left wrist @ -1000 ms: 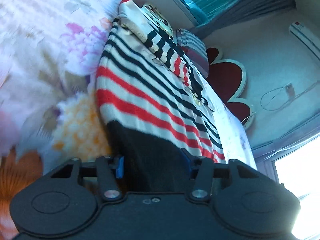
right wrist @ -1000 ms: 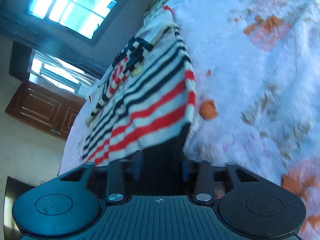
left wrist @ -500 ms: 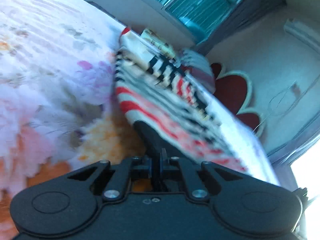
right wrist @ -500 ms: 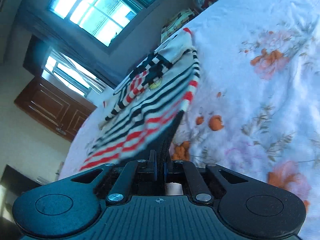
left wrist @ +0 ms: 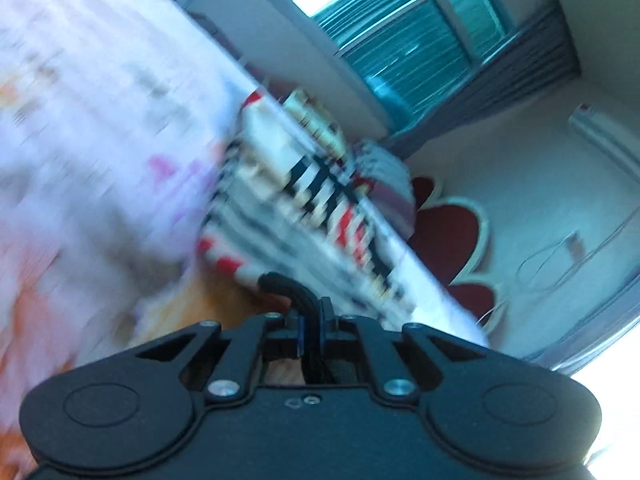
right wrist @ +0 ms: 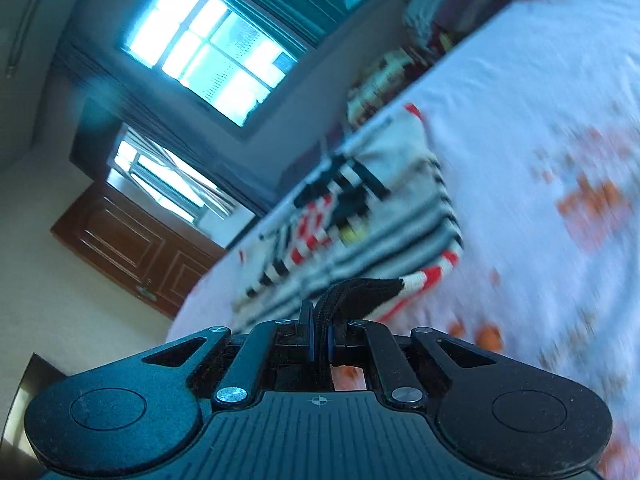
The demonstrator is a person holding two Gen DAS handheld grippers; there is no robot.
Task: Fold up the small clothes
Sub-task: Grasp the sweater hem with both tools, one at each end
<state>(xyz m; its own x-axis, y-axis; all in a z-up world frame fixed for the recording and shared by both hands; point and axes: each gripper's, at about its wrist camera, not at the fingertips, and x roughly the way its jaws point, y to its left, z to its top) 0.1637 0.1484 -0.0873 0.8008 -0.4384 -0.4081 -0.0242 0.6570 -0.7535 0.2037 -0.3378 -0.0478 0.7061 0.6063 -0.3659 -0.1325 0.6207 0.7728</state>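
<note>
**Left tongs pinch sweater hem**

The left tongs (left wrist: 311, 326) are closed on the black hem of the striped sweater (left wrist: 304, 216), which stretches toward 1 o'clock over the blurred floral bed (left wrist: 92, 152). A window (left wrist: 384, 28) sits at 12 o'clock.

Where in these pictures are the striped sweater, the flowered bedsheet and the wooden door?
striped sweater (right wrist: 400, 216), right wrist view, on its black-and-white striped body.
flowered bedsheet (right wrist: 540, 92), right wrist view, on a bare pale patch.
wooden door (right wrist: 132, 244), right wrist view, on a brown panel.
</note>
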